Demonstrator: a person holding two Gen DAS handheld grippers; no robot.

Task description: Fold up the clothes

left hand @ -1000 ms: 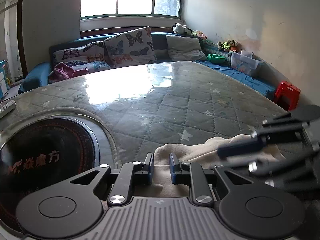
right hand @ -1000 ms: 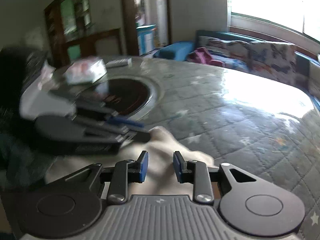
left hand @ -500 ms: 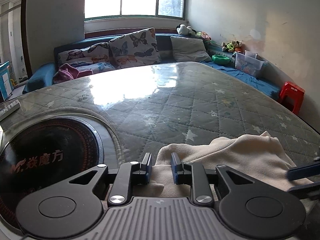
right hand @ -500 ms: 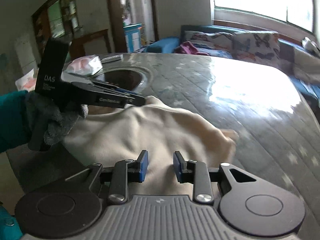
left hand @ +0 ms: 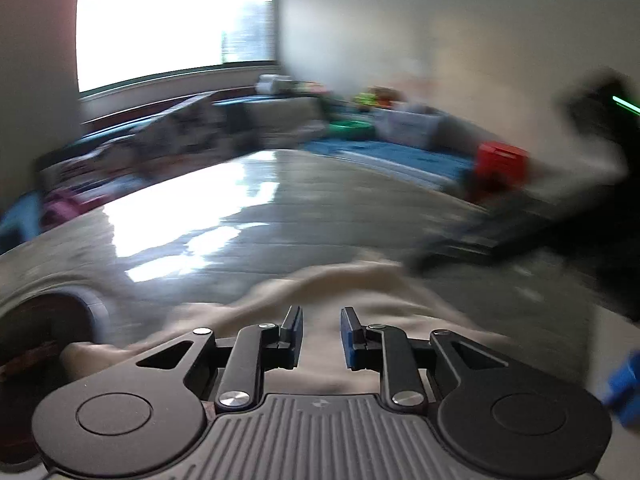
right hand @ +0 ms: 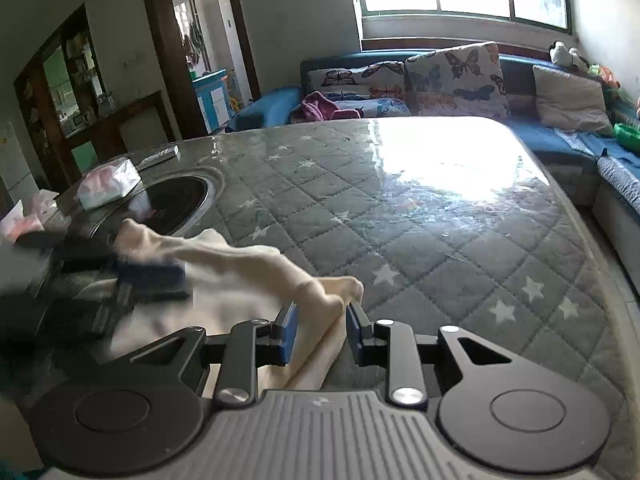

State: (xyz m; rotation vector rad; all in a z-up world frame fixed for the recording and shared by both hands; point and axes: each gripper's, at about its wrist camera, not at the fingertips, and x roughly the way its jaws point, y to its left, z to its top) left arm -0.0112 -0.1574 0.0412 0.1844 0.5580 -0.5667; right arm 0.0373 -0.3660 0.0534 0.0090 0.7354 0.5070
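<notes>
One cream garment (right hand: 248, 280) is lying on the quilted table (right hand: 440, 240), and two grippers are working over it: the right gripper (right hand: 320, 330) and the left gripper (left hand: 321, 336). One round black cooktop (right hand: 172, 200) is sitting in the tabletop. Two tissue packs (right hand: 106, 186) are resting at the left edge, with one remote (right hand: 158, 156) lying nearby. Three butterfly cushions (right hand: 452, 76) and one plain cushion (right hand: 568, 94) are leaning on the sofa. One red stool (left hand: 498, 164) is showing, blurred.
</notes>
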